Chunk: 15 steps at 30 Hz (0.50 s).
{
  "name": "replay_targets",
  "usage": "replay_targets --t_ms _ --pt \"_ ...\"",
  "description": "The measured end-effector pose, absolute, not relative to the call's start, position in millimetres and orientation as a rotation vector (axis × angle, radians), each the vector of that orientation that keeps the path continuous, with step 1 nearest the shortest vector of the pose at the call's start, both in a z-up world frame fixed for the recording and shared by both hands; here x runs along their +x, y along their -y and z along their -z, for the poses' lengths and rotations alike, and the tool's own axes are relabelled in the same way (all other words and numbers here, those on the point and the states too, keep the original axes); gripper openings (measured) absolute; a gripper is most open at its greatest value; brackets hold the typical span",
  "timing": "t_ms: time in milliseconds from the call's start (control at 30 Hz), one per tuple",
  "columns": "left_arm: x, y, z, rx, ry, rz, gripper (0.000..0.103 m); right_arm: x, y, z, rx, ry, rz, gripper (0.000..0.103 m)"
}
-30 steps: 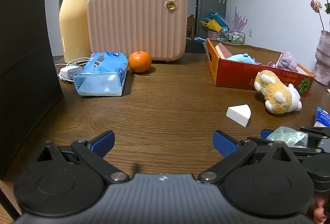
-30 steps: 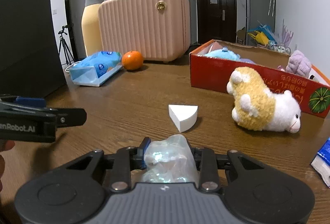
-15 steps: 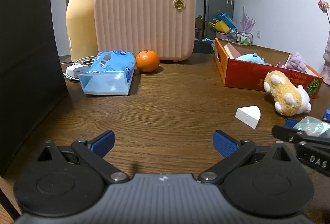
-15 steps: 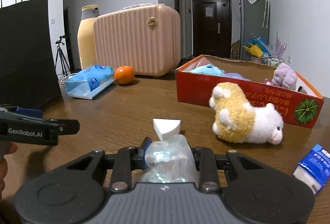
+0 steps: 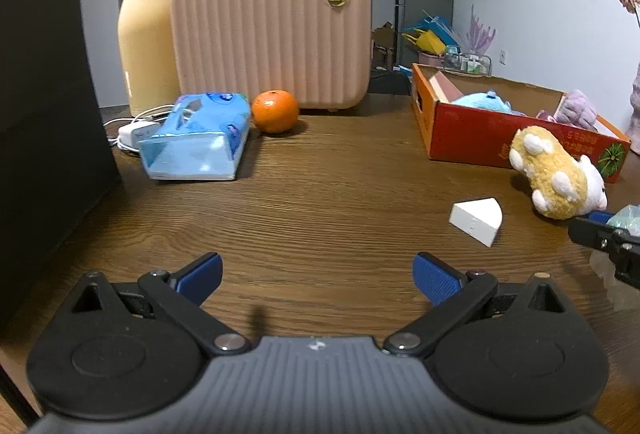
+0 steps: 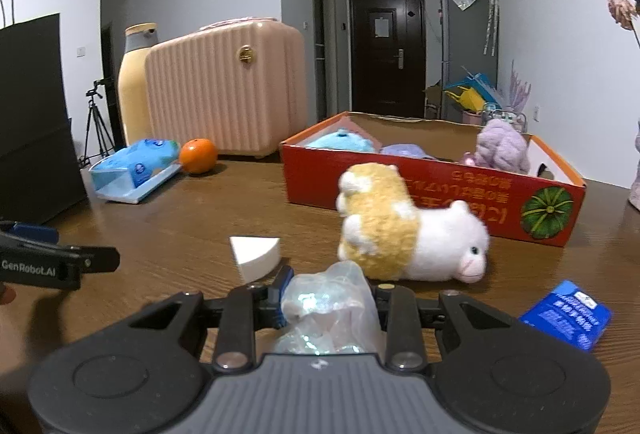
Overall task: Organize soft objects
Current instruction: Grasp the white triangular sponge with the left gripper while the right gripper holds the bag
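Crinkled clear plastic, a small bag [image 6: 328,298], sits clamped between the fingers of the right gripper [image 6: 326,300], low over the near edge of the table [image 5: 320,202]. Beside it the left gripper [image 5: 318,274] hovers with its blue pads [image 5: 202,271] spread wide, holding nothing. Just ahead of the right gripper lies a white wedge [image 6: 256,258], and to its right a plush sheep [image 6: 408,234] (yellow body, white head) on its side, close against the front wall of the red box [image 6: 500,210]. A blue packet [image 6: 568,314] lies near the right edge. Inside the box are a blue plush [image 6: 340,142] and a purple plush [image 6: 504,146]. Toward the far left are a tissue pack [image 5: 196,138], an orange [image 5: 276,110] just beside it, then a pink case [image 5: 272,38] and a thermos [image 5: 146,46] at the far edge.
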State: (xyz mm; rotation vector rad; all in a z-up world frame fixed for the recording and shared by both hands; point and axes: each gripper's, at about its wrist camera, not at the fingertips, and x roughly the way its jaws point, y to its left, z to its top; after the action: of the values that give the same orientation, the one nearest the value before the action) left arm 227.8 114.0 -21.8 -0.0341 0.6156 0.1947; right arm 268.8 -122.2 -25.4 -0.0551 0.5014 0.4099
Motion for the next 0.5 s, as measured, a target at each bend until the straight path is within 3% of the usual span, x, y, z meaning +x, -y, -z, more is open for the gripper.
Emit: replay_targets --t_ms 500 --pt "256 -73 28 -0.017 -0.651 -0.113 0.103 282 161 24 -0.04 -0.483 -0.337 0.028"
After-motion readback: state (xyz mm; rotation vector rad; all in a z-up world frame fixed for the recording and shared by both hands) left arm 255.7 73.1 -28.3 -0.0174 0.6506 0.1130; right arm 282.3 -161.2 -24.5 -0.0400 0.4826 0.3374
